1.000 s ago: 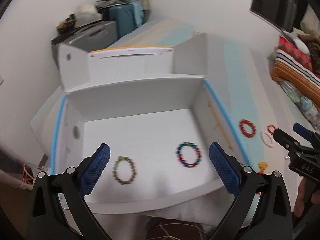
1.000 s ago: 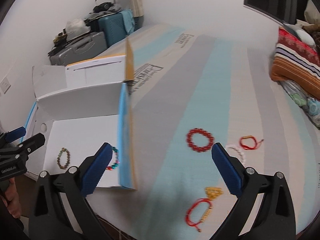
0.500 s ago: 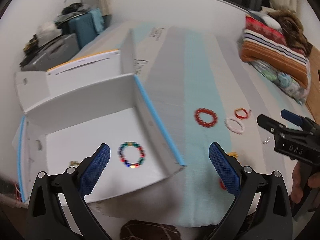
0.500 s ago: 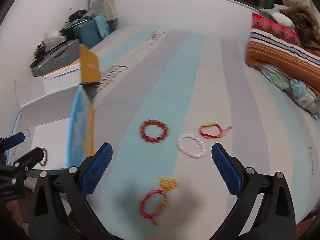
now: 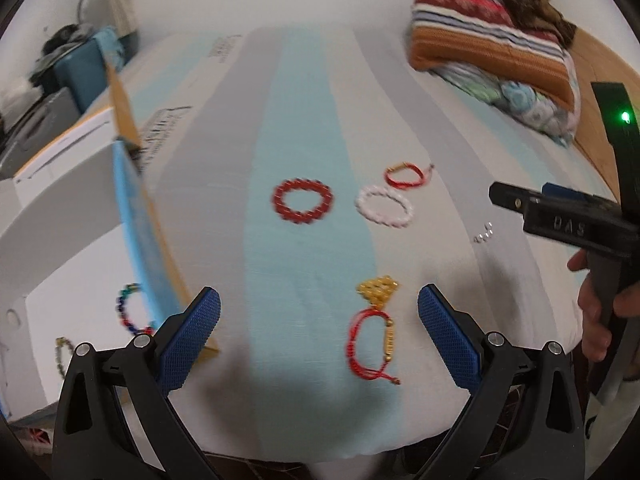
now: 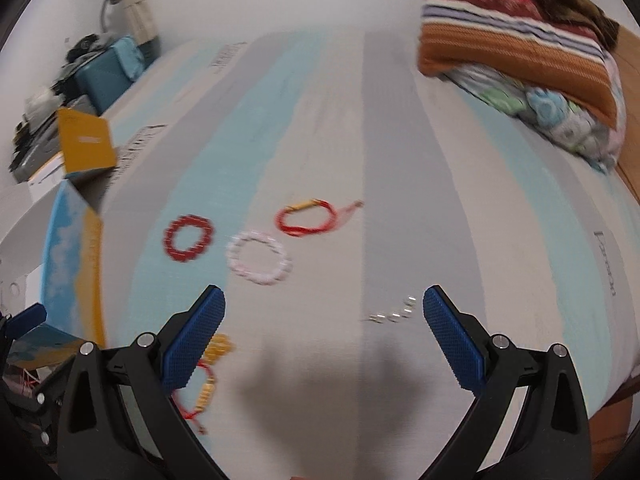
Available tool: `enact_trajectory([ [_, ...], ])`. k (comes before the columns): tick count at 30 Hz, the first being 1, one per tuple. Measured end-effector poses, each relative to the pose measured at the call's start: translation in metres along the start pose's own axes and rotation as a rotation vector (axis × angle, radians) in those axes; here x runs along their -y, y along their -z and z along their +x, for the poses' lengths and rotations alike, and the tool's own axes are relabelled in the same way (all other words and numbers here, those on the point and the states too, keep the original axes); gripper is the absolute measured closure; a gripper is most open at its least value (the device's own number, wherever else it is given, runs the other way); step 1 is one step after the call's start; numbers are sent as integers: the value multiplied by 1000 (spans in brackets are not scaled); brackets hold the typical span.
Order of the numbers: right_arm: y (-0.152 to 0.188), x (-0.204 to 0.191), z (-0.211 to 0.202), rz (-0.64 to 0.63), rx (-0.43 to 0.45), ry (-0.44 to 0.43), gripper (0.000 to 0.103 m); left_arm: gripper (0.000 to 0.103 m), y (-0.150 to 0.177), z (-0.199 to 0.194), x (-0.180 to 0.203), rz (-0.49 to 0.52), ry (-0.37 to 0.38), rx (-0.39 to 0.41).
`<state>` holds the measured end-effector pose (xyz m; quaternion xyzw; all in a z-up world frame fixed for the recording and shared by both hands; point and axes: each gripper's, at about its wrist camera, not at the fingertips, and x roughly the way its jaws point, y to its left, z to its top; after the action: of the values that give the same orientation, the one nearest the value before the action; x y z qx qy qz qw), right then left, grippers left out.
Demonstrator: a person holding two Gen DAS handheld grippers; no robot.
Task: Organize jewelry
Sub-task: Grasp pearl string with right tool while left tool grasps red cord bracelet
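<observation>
On the striped bed cover lie a red bead bracelet [image 5: 303,201] [image 6: 188,238], a pale pink bead bracelet [image 5: 384,206] [image 6: 259,257], a red cord bracelet [image 5: 405,174] [image 6: 307,216], a red cord bracelet with a gold charm [image 5: 374,332] [image 6: 206,376], and a small silver bead strand [image 5: 483,234] [image 6: 394,312]. My left gripper [image 5: 319,334] is open above the gold-charm bracelet. My right gripper [image 6: 324,336] is open, with the silver strand near its right finger. A white box [image 5: 60,248] at the left holds a multicoloured bracelet [image 5: 130,310] and a brownish one [image 5: 61,356].
Folded striped blankets [image 5: 492,28] are piled at the far right. Suitcases and clutter [image 5: 68,64] stand behind the box at the far left. A hand [image 5: 600,316] holds the right gripper's handle at the right edge of the left wrist view.
Both grippers have swung right, away from the box and over the bracelets on the bed cover. Both stay open and hold nothing.
</observation>
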<state>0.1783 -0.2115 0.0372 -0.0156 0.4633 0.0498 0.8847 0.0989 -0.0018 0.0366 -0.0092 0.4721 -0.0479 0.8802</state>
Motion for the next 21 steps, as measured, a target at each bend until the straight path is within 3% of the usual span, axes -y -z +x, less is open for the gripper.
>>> enact_trajectory([
  [12, 20, 59, 66, 85, -116, 46, 8, 6, 26, 65, 31, 51, 35, -108],
  [21, 27, 74, 108, 135, -197, 39, 24, 6, 51, 106, 36, 44, 29, -174],
])
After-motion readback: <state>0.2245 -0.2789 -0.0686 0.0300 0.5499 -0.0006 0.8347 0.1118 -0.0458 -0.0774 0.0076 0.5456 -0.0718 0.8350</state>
